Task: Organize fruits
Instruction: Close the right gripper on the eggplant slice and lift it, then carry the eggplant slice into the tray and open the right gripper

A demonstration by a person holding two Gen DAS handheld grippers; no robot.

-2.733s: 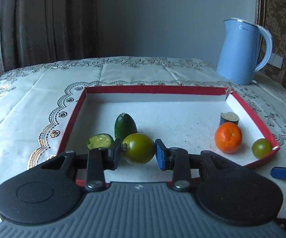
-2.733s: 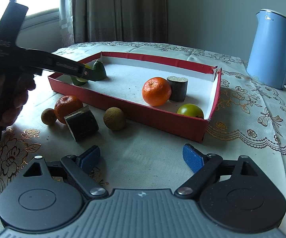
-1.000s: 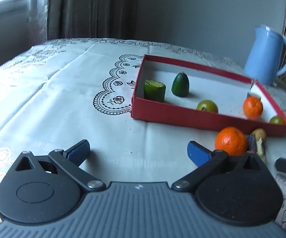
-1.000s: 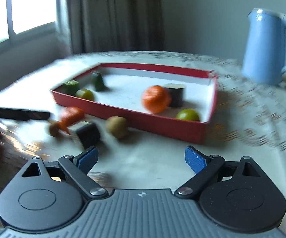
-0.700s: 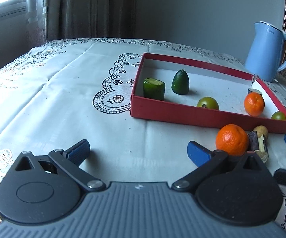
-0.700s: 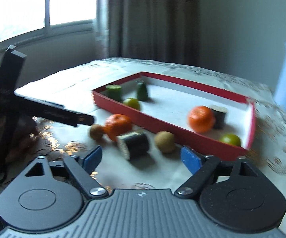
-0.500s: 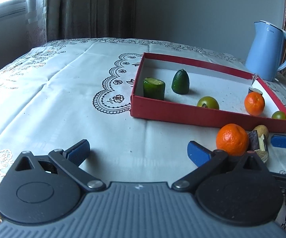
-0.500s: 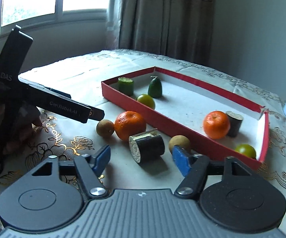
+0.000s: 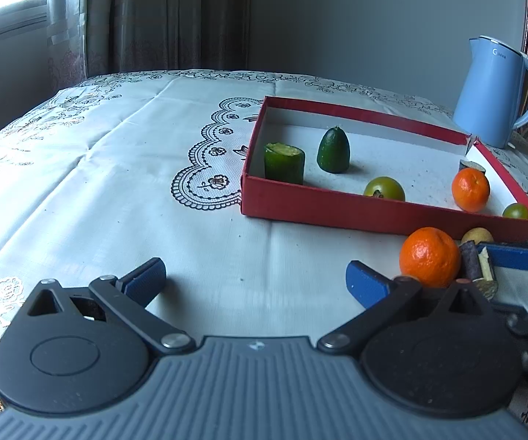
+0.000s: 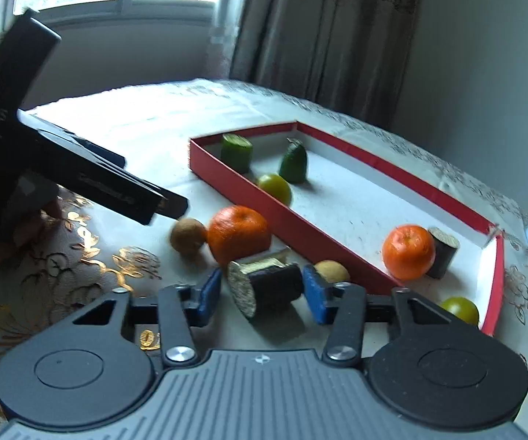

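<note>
A red tray (image 9: 381, 214) (image 10: 282, 216) on the tablecloth holds a cut cucumber piece (image 9: 284, 161), a dark green fruit (image 9: 333, 150), a green tomato (image 9: 384, 189), an orange (image 9: 470, 189), a dark stub (image 10: 443, 253) and a small green fruit (image 9: 516, 211). Outside the tray lie an orange (image 10: 238, 234), a dark cut piece (image 10: 266, 286) and two small brown fruits (image 10: 187, 236) (image 10: 332, 271). My right gripper (image 10: 262, 295) is open with its pads on either side of the dark cut piece, a small gap each side. My left gripper (image 9: 256, 280) is open and empty over bare cloth.
A blue kettle (image 9: 497, 91) stands behind the tray at the right. The left gripper's black body (image 10: 80, 172) reaches in from the left in the right wrist view, near the small brown fruit. Curtains and a window are behind the table.
My right gripper has swung left and moved in low around the dark cut piece, and its fingers have narrowed. My left gripper left the green tomato in the tray, drew back, and now holds still.
</note>
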